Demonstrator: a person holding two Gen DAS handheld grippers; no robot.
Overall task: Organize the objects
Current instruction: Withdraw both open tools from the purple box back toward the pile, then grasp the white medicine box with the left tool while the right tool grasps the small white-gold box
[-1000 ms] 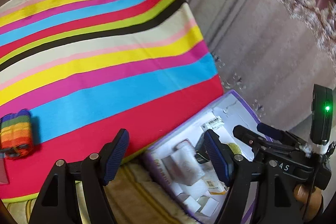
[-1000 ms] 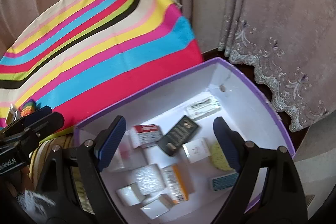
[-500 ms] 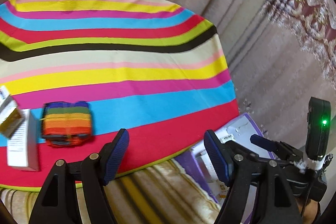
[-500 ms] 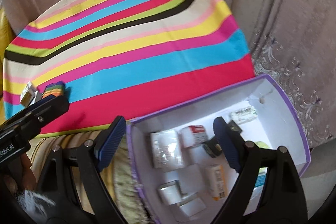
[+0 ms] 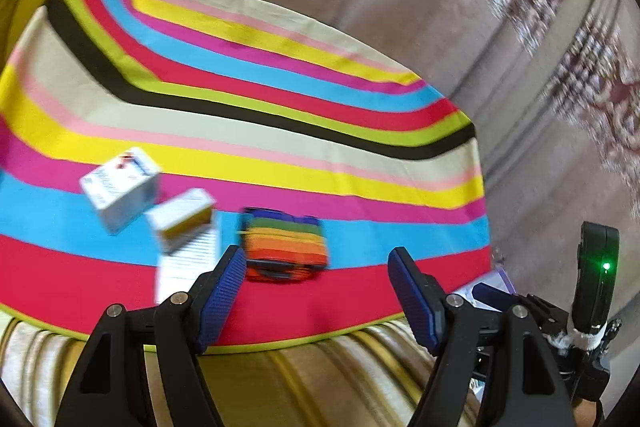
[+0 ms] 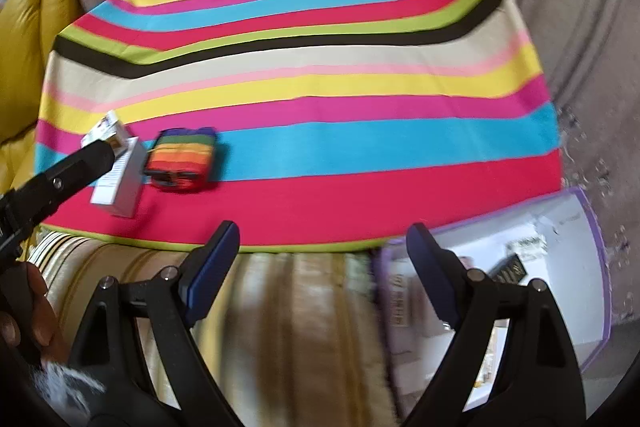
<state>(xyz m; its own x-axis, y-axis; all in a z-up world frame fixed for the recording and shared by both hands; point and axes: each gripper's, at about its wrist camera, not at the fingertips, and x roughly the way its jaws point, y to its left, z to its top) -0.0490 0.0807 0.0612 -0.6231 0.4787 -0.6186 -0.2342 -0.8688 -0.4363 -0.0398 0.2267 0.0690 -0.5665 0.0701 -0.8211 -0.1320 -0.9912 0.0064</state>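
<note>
A rainbow-striped pouch (image 5: 286, 247) lies on the striped tablecloth (image 5: 280, 131), just beyond my open left gripper (image 5: 318, 267), whose jaws hold nothing. Left of the pouch lie three small cartons: a white one with red print (image 5: 118, 193), a white and yellow one (image 5: 184, 217) and a flat white one (image 5: 188, 261). In the right wrist view the pouch (image 6: 182, 161) and a white carton (image 6: 120, 179) sit at the left. My right gripper (image 6: 322, 241) stands open and empty over the table's near edge. The purple-rimmed white box (image 6: 552, 267) with several small packages is at the right.
A striped gold skirt (image 6: 280, 327) hangs below the tablecloth's near edge. Grey curtains (image 5: 400, 7) close the back and right. A yellow cushion (image 6: 28, 39) stands at the left. A hand (image 6: 28, 311) holds the left gripper's handle. The box's corner (image 5: 494, 281) peeks behind the left gripper's right finger.
Both grippers have swung left, away from the purple box and over the table. The pouch and cartons have come into both views. Both sets of jaws stay as wide as before.
</note>
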